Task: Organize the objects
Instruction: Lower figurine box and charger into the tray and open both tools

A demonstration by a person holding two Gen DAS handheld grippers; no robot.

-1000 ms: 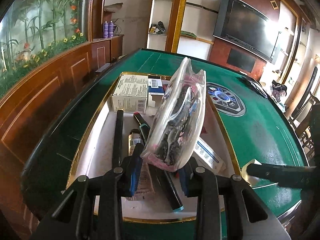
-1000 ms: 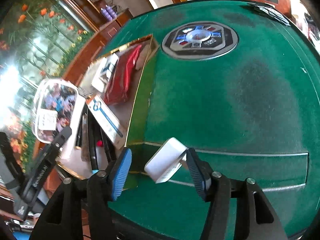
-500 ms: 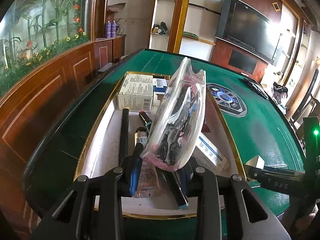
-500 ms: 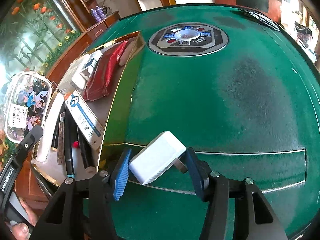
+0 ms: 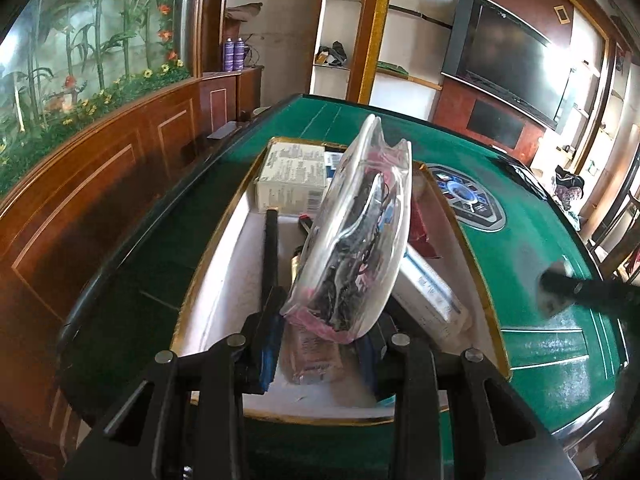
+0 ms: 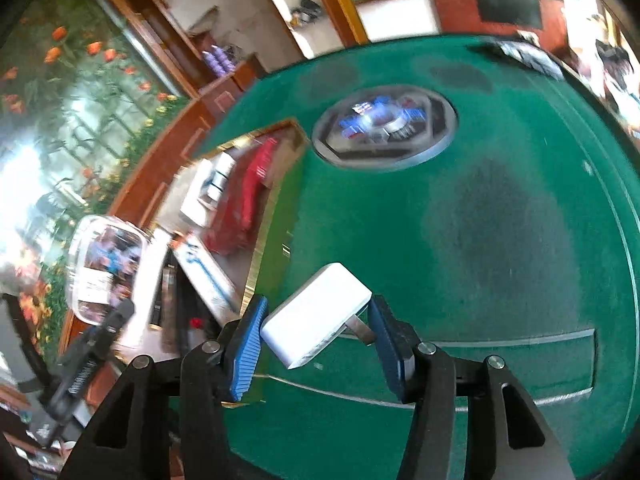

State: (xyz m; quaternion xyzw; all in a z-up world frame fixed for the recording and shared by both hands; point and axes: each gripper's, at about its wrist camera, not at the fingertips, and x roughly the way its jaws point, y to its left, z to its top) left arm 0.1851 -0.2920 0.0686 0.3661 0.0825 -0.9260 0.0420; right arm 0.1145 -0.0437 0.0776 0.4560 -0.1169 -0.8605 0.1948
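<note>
A green felt table (image 6: 500, 240) with a central control panel (image 6: 384, 132) is seen, ringed by wood panelling (image 5: 100, 184) and a floral mural (image 5: 80, 40). A clear pouch (image 5: 356, 240) is clamped by the left gripper (image 5: 320, 344) above the gold-rimmed tray (image 5: 208, 280) — a white charger (image 6: 316, 312) is gripped by the right gripper (image 6: 316, 332), clear of the felt.

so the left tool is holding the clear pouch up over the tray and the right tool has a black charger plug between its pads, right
Nearly. The charger plug in the right tool is white, not black; the right wrist view shows it plainly, gripped between the blue pads. The rest holds: the left tool holds the clear pouch up over the tray.
</note>
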